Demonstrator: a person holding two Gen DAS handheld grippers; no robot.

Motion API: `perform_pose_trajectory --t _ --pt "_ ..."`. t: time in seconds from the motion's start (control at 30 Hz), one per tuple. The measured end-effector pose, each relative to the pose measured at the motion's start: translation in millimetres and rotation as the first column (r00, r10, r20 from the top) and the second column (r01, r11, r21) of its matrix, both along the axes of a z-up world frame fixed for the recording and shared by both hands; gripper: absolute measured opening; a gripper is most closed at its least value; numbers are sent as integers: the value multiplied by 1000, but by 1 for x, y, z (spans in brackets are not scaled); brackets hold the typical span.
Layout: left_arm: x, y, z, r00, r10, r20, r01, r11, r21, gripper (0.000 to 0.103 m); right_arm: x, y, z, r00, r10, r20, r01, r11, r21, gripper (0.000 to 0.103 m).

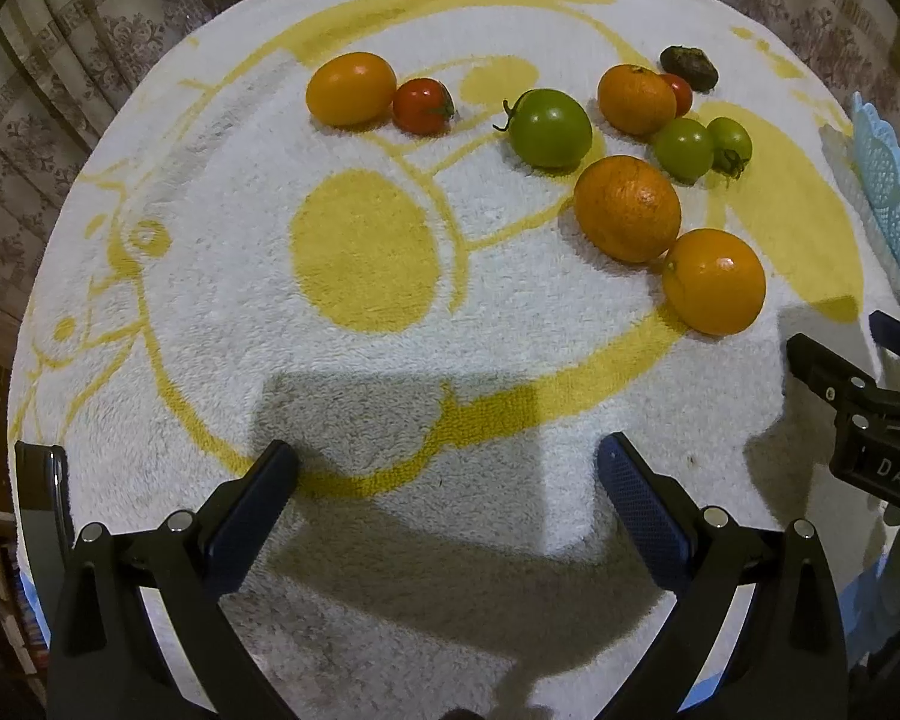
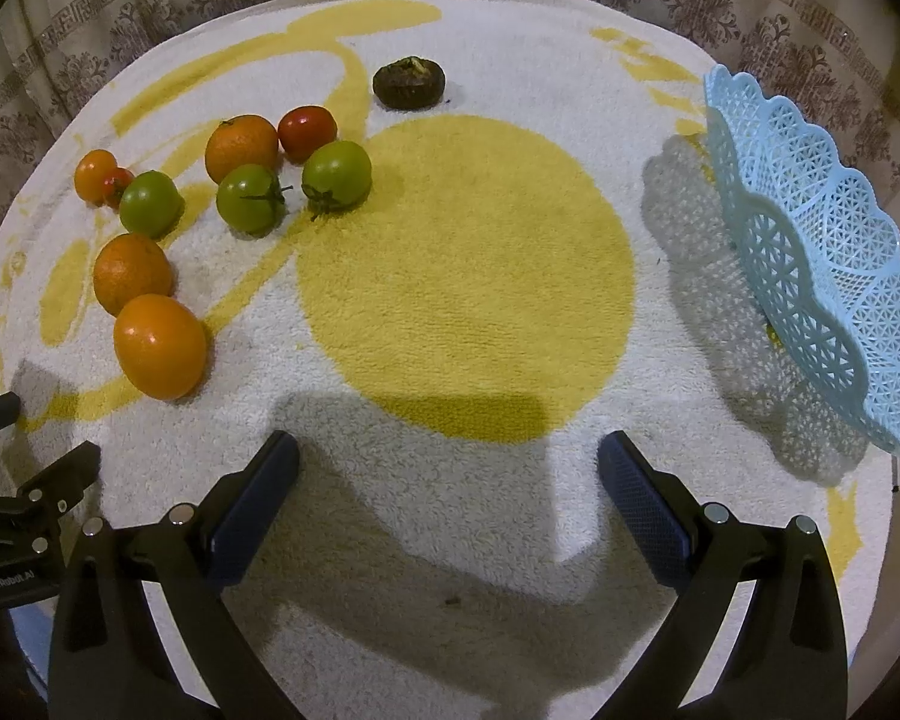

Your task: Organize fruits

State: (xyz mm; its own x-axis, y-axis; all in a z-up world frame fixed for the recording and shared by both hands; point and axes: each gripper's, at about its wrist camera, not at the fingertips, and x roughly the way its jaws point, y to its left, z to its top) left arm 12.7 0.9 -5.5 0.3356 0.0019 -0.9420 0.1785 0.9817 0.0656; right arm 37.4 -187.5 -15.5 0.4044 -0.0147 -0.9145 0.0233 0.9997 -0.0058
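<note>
Fruits, a loose scatter of round oranges, green tomatoes and small red tomatoes, are lying on the white-and-yellow terry towel (image 2: pixel 468 276) covering the desk, none yet in the pale blue lattice plastic basket (image 2: pixel 822 276) standing at the right edge. The nearest glossy orange (image 2: pixel 159 345) is sitting ahead and to the left of the right tongs (image 2: pixel 448 495), and ahead-right of the left tongs (image 1: pixel 447 495). Both tongs are hovering spread wide, gripping nothing. Judgement: the right tongs are sitting between fruit and basket, so favouring that side.
</note>
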Motion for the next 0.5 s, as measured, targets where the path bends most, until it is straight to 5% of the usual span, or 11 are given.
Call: perform_pose_trajectory --t 0.5 --pt "10 1 0 1000 1 -21 0 1000 2 98 3 1 1 1000 -2 -4 2 1000 -1 101"
